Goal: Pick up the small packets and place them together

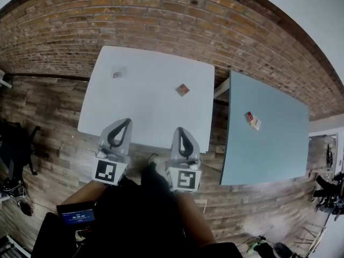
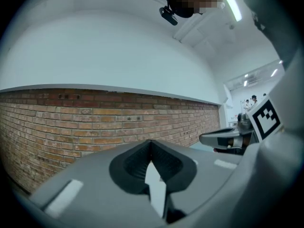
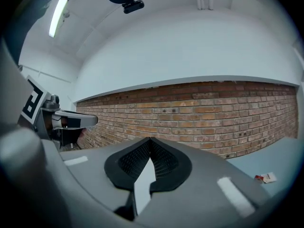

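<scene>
Closed, empty: left gripper [image 1: 124, 126] and right gripper [image 1: 181, 133] side by side at edge of white table [image 1: 150, 109]

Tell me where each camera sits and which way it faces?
Head view: on the person's head, facing down at the white table, blue table, left gripper, right gripper, forearms.
Left gripper view: on that gripper, facing the brick wall past shut fingers.
Right gripper view: likewise, over its own shut fingers.
Both share the wall.

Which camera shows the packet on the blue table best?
The head view: the packet lies in full sight on the blue table. The right gripper view catches it small at its edge; the left gripper view misses it.
</scene>
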`<control>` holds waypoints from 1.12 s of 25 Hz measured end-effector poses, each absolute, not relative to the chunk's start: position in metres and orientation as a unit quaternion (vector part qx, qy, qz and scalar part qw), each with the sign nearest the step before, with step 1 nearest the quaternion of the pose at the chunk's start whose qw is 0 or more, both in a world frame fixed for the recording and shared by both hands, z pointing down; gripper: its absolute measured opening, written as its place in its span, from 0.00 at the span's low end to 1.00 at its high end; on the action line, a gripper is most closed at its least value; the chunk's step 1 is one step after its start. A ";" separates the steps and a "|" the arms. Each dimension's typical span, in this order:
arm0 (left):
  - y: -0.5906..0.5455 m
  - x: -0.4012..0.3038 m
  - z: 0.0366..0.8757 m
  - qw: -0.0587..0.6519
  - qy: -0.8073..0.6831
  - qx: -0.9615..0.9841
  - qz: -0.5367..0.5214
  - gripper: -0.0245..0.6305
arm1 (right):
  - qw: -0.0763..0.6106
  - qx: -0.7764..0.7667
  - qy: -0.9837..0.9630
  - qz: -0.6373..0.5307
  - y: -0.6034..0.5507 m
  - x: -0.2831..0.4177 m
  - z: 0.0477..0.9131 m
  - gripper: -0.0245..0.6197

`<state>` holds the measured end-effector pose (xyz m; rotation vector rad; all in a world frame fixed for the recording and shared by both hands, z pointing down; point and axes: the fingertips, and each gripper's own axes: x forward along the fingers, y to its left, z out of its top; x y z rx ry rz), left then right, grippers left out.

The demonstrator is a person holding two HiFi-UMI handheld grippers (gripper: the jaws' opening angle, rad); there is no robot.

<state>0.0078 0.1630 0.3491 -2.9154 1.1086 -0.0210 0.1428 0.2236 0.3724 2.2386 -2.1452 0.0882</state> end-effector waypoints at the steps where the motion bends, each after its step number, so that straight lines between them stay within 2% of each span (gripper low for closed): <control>1: 0.160 0.013 0.351 0.009 0.357 -0.934 -0.013 0.04 | 0.022 0.718 -0.695 0.034 0.220 0.149 0.376 0.04; 5: 0.147 0.028 0.358 0.001 0.364 -0.931 -0.023 0.04 | 0.026 0.711 -0.701 0.040 0.201 0.166 0.384 0.04; 16: 0.070 0.040 0.371 -0.008 0.348 -0.937 -0.015 0.04 | 0.046 0.711 -0.700 0.053 0.134 0.157 0.396 0.04; 28: 0.020 0.040 0.387 -0.026 0.299 -0.954 -0.017 0.04 | 0.095 0.747 -0.655 0.063 0.085 0.188 0.419 0.04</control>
